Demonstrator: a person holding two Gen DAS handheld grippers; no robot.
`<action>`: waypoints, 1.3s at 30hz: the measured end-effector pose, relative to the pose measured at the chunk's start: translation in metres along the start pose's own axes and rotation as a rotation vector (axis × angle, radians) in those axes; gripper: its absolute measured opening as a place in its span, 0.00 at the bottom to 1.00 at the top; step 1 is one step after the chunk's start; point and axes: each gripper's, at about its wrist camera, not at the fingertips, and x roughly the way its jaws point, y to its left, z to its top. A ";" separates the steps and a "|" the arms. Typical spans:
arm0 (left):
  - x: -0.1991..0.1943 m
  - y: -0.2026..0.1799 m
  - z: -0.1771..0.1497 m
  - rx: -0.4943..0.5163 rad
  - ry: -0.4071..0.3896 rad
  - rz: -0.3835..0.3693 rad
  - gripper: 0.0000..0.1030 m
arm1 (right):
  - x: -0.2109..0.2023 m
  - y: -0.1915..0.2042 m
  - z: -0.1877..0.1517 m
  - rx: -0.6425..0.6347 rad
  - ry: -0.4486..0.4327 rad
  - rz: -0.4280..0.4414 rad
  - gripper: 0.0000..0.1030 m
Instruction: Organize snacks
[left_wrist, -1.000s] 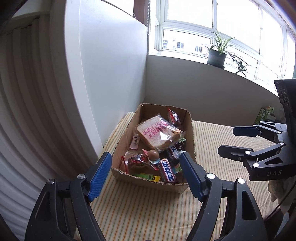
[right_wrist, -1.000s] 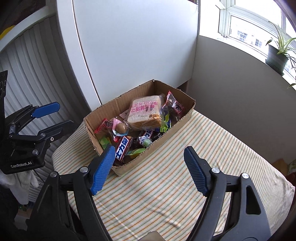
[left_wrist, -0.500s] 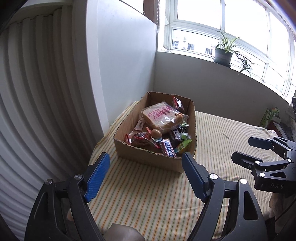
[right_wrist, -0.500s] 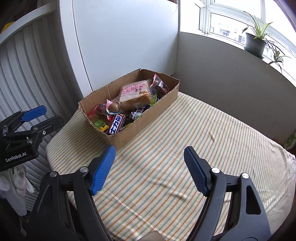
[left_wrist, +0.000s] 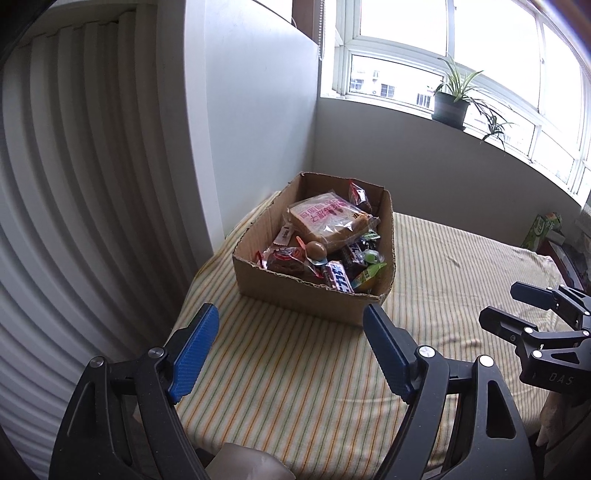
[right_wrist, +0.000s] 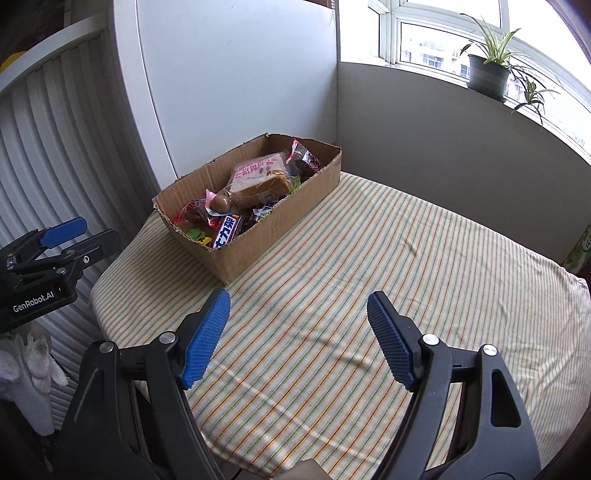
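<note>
Holding snacks, one cardboard box (left_wrist: 295, 291) faces two gaping, empty claws.

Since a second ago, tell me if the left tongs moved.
Yes. The left tongs pulled back from the cardboard box, which looks smaller and farther on the striped cloth.

Home setting, looks like a sunroom or balcony corner. Evidence: wide window (left_wrist: 443, 70) with apartment blocks outside, 1 potted spider plant (right_wrist: 489, 66) on the sill, striped cloth (right_wrist: 369, 295) over the table, ribbed white radiator-like panel (left_wrist: 74, 184) along its left edge. Cardboard box (left_wrist: 295, 291) of packaged snacks and sliced bread (left_wrist: 328, 218) at the table's far left corner.
</note>
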 end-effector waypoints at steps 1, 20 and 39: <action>0.000 0.000 0.000 0.000 -0.001 -0.001 0.78 | -0.001 0.000 0.000 0.000 -0.003 0.001 0.77; 0.000 -0.003 0.000 0.008 -0.007 0.001 0.78 | -0.005 0.006 0.001 0.013 -0.003 0.010 0.77; 0.000 -0.007 0.001 0.015 -0.009 0.005 0.78 | -0.002 0.007 -0.001 0.038 0.002 0.005 0.77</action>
